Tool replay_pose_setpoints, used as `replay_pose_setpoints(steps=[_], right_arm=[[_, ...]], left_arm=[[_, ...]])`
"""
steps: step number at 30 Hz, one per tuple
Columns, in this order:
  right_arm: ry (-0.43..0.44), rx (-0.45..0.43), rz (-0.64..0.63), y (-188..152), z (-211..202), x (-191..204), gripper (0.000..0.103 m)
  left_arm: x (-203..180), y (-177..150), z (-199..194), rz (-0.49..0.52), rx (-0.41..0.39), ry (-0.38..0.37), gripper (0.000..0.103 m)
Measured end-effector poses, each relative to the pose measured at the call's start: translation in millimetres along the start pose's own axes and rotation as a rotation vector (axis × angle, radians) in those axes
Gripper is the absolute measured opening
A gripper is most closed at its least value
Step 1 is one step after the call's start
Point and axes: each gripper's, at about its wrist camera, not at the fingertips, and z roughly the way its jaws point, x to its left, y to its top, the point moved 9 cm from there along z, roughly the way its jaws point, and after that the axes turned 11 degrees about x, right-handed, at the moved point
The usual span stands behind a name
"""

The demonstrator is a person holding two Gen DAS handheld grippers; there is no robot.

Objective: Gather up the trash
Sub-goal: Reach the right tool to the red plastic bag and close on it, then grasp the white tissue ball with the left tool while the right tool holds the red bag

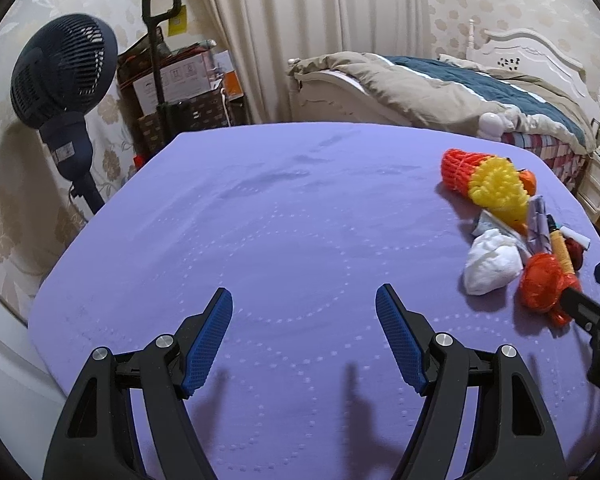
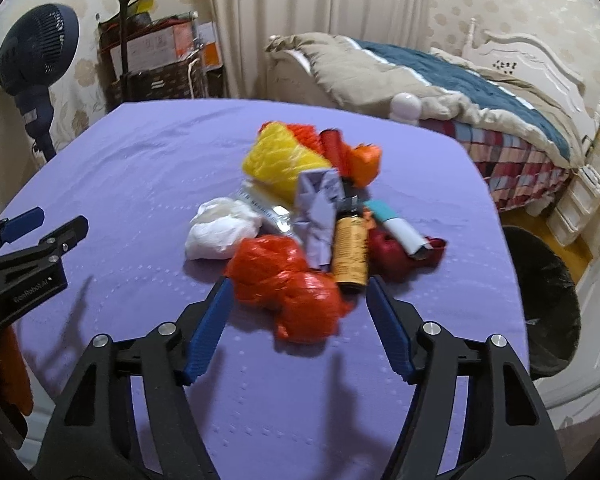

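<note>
A heap of trash lies on the purple-covered table [image 2: 140,168]: an orange plastic bag [image 2: 288,280], a white crumpled wad [image 2: 220,232], a yellow net [image 2: 280,160], lilac paper [image 2: 318,208], a brown bottle [image 2: 350,248] and a white-and-teal tube [image 2: 400,228]. My right gripper [image 2: 299,284] is open, its blue pads on either side of the orange bag without pressing on it. My left gripper [image 1: 304,296] is open over bare cloth, left of the heap. From the left wrist, the orange bag [image 1: 540,280] and white wad [image 1: 490,264] sit at far right.
A black-lined bin [image 2: 548,300] stands beside the table's right edge. Beyond the table are a dark fan [image 1: 60,68] at the left, a trolley with boxes [image 1: 172,80] by the curtain, and a bed [image 1: 460,92] at the right.
</note>
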Motion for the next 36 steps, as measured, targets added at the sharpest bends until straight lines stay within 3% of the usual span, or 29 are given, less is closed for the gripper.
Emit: replay_pose_setpoints(steps=[2,6,9,22,36], right_arm=[[0.000,0.016,-0.003,-1.7,6.1,2.0,0.063],[0.020,0.054,0.002,-6.7,19.5,3.8,0.037],[0.037,0.051,0.009,-9.2,19.7,3.2,0.031],[0.020,-0.027,0.036,-17.5,-12.0,-19.1,0.029],[-0.082,-0.104,0.191,-21.9,-40.2,-100.9,0.029]], left_arm=[[1.1,-0.8,1.9,-0.006,0.004,-0.004,0.072],[-2.9,-2.7,5.0,-0.004,0.010,-0.017,0.072],[-9.0,-3.7,6.2,0.004,0.013,-0.025,0.073],[-44.6,-2.2,-2.7,0.043,-0.003,-0.061,0.073],[-107.9,3.2,-12.3,0.135,-0.051,-0.119,0.078]])
